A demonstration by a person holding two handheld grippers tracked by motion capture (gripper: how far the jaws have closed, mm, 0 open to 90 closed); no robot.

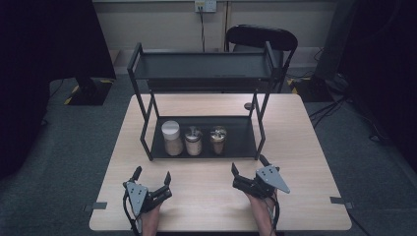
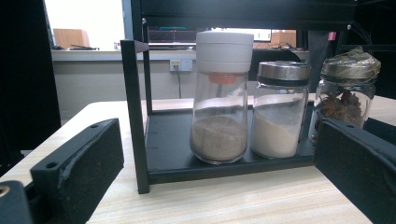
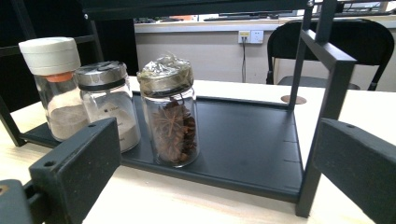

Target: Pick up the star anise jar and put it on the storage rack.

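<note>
A black two-tier rack (image 1: 147, 155) stands mid-table. On its lower shelf (image 3: 252, 140) three glass jars stand in a row. At the left is a white-capped jar (image 1: 172, 138) (image 2: 221, 98) (image 3: 58, 88) of brown powder. A metal-lidded jar (image 1: 193, 141) (image 2: 279, 109) (image 3: 108, 102) of pale powder is in the middle. At the right is a jar of star anise (image 1: 218, 139) (image 2: 344, 95) (image 3: 171, 114) with a crinkled wrap over its top. My left gripper (image 1: 151, 176) rests open on the table in front of the rack's left corner. My right gripper (image 1: 248, 166) is open near the rack's front right, nothing between its jaws.
The rack's upper shelf (image 1: 201, 65) is bare. A black chair (image 1: 260, 37) stands behind the table. A small round hole (image 1: 248, 105) marks the tabletop behind the rack. Bare wooden table (image 1: 206, 196) lies in front of the rack, around both hands.
</note>
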